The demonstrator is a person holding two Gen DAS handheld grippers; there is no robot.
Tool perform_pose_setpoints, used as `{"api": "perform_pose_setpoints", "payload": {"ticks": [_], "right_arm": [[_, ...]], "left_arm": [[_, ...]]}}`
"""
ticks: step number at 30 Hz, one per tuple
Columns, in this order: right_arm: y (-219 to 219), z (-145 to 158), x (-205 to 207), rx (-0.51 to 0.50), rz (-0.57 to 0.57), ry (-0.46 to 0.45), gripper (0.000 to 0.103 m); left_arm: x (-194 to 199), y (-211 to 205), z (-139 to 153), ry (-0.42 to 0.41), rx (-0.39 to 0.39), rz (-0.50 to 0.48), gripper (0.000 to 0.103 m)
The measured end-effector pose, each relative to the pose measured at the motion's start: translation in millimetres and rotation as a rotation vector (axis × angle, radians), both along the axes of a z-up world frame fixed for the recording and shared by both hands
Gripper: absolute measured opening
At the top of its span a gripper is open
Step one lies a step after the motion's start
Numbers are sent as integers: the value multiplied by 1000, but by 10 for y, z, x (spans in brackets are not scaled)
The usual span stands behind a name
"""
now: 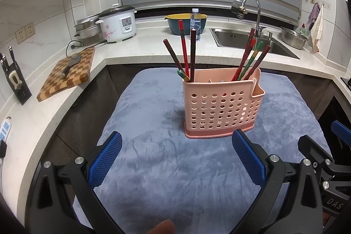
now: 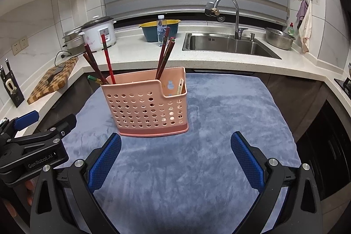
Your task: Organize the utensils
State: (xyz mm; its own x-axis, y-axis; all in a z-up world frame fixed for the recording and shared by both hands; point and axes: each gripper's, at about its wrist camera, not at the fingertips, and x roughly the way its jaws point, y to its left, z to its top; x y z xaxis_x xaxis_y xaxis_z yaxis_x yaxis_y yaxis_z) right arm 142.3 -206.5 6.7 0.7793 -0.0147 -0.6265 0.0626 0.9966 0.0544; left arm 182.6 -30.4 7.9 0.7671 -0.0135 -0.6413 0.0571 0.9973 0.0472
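A pink perforated utensil holder (image 1: 221, 104) stands upright on a grey-blue cloth (image 1: 153, 168); it also shows in the right wrist view (image 2: 147, 104). Several red and brown chopsticks (image 1: 186, 52) lean in its left end and several more (image 1: 252, 58) in its right end. A pale utensil (image 2: 180, 86) sits in the small side pocket. My left gripper (image 1: 176, 142) is open and empty, just in front of the holder. My right gripper (image 2: 175, 144) is open and empty, in front of the holder's right end.
A counter wraps around behind the cloth, with a checkered cutting board (image 1: 68, 74), knife block (image 1: 13, 78), rice cooker (image 1: 118, 23), blue bowl (image 1: 186, 23), water bottle (image 1: 196, 23) and sink (image 1: 252, 41) with a steel bowl (image 1: 294, 37). Dark cabinets lie right.
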Motion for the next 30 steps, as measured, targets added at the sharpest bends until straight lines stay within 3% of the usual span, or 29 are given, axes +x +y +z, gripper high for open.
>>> {"api": "perform_pose_setpoints", "payload": {"ticks": [30], "right_arm": [[1, -86, 90, -2, 0, 33, 96]], "left_arm": [[97, -22, -111, 40, 41, 14, 96]]}}
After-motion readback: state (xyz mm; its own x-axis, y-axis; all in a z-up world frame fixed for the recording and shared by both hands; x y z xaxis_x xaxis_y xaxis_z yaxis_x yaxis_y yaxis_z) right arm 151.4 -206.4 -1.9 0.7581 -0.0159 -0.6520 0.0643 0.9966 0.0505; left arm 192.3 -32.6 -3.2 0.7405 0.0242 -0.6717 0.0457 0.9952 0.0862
